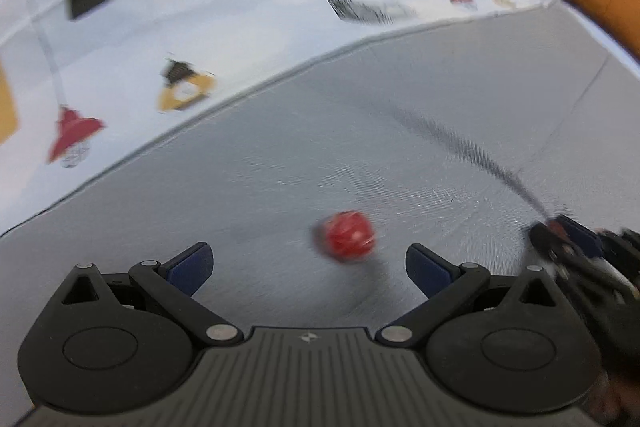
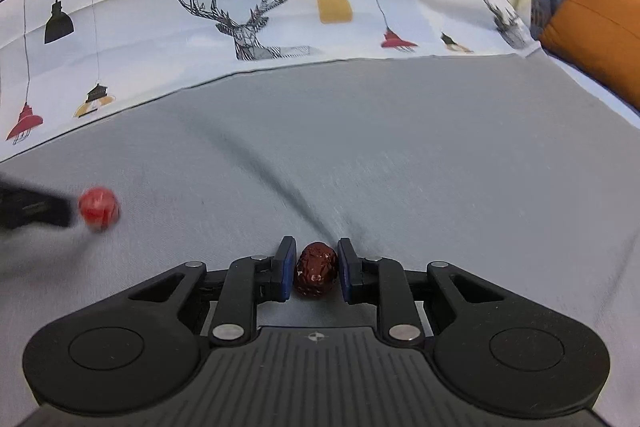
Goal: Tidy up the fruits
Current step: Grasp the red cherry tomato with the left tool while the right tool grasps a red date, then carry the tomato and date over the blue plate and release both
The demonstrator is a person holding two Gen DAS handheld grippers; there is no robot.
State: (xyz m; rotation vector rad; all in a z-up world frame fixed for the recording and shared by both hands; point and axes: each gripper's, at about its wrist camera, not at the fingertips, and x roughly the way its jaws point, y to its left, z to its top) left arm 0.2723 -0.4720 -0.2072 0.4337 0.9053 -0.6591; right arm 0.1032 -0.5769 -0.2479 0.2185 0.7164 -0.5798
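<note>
We are holding two grippers over a gray cloth (image 2: 400,155) that looks soft and a bit wrinkly. Our right gripper (image 2: 316,269) has a small, dark brown, wrinkled fruit (image 2: 316,269) sitting between its two blue pads (image 2: 286,267). The pads are close on both sides of it, and they seem to pinch it, though a tiny gap may be left on the right side, so we think it is gripped but only gently. This fruit looks like a dried date. We guess it is very light, a little squishy, and has a dry skin that will not slip much. The best place to hold it is across its fat middle, just as the pads sit now, and we should not squeeze hard or it could get squashed. Our left gripper (image 1: 310,261) has its fingers spread wide and holds nothing. A small round red fruit (image 1: 347,235) lies on the cloth just in front of it, between the two pads but nearer the right one. The picture is blurry there, so we cannot tell its skin well. We guess it is light, smooth and round, so it may roll away if we bump it. We should come down with one pad on each side of its middle and close slowly. Behind the cloth hangs a white sheet with a deer (image 2: 244,23) and lamps drawn on it, and an orange cushion (image 2: 592,27) sits at the far right.
</note>
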